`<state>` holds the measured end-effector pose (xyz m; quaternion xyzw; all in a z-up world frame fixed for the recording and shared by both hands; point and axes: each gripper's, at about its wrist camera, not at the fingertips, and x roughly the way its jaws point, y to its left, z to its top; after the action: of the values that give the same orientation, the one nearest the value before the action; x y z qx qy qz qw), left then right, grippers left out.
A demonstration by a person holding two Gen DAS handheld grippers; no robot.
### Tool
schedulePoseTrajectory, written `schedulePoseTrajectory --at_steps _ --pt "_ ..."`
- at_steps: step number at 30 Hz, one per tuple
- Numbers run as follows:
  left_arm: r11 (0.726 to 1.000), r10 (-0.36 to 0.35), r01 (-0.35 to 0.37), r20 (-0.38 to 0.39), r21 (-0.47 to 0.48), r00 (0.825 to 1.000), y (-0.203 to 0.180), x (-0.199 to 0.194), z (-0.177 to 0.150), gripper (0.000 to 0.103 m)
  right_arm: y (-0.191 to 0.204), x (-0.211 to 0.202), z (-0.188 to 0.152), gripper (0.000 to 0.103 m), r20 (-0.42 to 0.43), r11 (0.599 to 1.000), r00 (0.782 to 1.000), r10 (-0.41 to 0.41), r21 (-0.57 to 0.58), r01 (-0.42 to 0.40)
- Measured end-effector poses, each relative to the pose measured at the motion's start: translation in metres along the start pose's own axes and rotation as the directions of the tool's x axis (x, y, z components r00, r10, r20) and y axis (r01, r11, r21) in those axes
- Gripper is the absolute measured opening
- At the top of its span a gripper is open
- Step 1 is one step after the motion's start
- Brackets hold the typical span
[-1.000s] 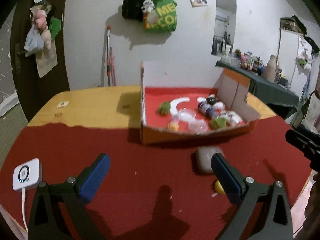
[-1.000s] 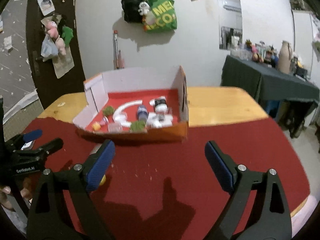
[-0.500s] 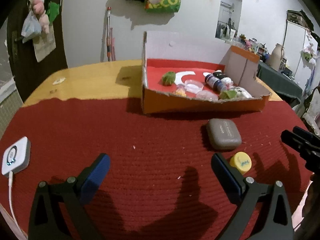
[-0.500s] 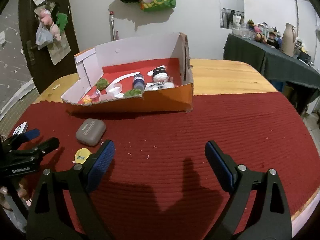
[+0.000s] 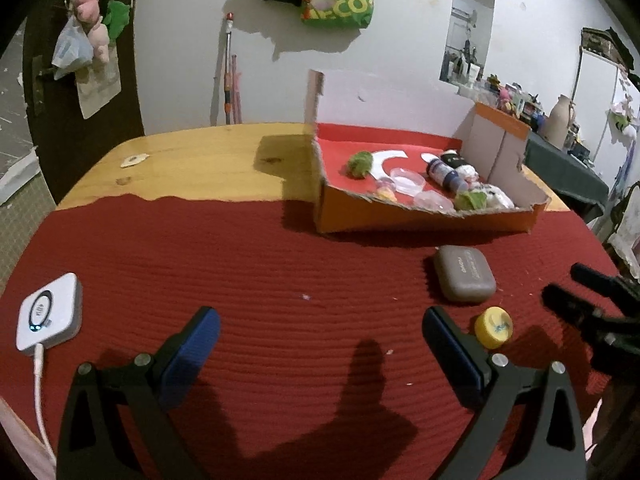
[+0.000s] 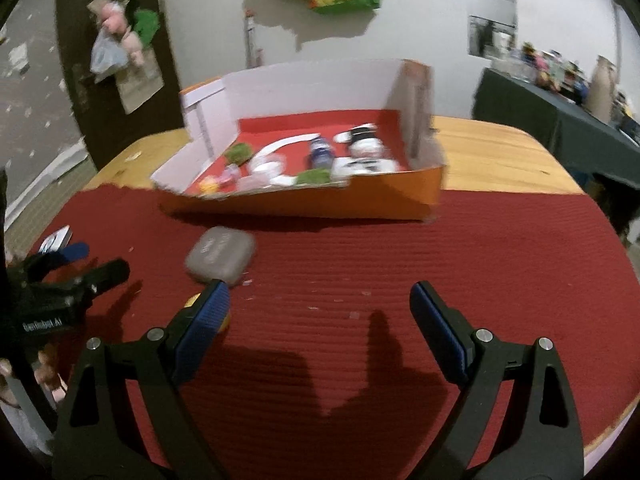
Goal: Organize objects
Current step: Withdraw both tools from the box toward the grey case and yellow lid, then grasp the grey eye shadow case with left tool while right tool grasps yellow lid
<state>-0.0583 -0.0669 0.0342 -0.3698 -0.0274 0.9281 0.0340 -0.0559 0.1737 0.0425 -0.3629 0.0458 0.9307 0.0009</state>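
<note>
Nearest the cameras, the left gripper [image 5: 320, 344] is hovering over the red mat [image 5: 248, 264] with its blue-padded jaws spread wide and nothing between them. The right gripper [image 6: 320, 312] is likewise hanging above the mat, jaws wide apart and empty; its left pad is covering part of the yellow bottle cap [image 6: 192, 301] in its own view.

In the left wrist view the yellow bottle cap [image 5: 494, 327] is lying flat on the mat just beside the left gripper's right finger, not touching it. Just beyond the cap, a grey rounded case [image 5: 464, 274] is resting on the mat, near the cap but apart from it. At the left edge of the mat a small white square device [image 5: 48, 314] is sitting with a white cable trailing toward the camera.

Farther back, an orange cardboard box [image 5: 420, 216] with a torn front wall is standing at the border of the mat and the wooden table [image 5: 192, 164]. Inside it are lying a green fuzzy ball [image 5: 360, 164], a dark bottle [image 5: 444, 172] on its side, clear plastic lids and other small items too jumbled to name. On the wall behind, a green bag [image 5: 340, 4] is hanging.
</note>
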Motion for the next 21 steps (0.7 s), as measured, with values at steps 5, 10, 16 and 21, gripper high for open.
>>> schedulePoseTrajectory --at_steps 5,10,16,21 --pt "0.999 0.035 -0.035 0.006 -0.007 0.999 0.025 -0.008 -0.002 0.103 0.030 0.010 0.001 0.092 -0.034 0.995 0.997 0.070 -0.075 -0.073" --pt "0.998 0.051 -0.051 -0.012 -0.036 0.999 0.043 -0.008 -0.009 0.103 0.054 0.022 0.001 0.092 -0.092 0.983 0.989 0.116 -0.133 -0.128" --pt "0.999 0.022 -0.023 -0.017 -0.042 1.000 0.042 -0.005 -0.009 0.103 0.053 0.042 -0.005 0.092 -0.148 0.989 0.989 0.020 -0.143 -0.042" --pt "1.000 0.000 0.000 -0.012 -0.006 1.000 0.028 -0.004 -0.008 0.103 0.018 0.037 0.002 0.092 -0.142 0.999 0.990 -0.020 -0.050 0.013"
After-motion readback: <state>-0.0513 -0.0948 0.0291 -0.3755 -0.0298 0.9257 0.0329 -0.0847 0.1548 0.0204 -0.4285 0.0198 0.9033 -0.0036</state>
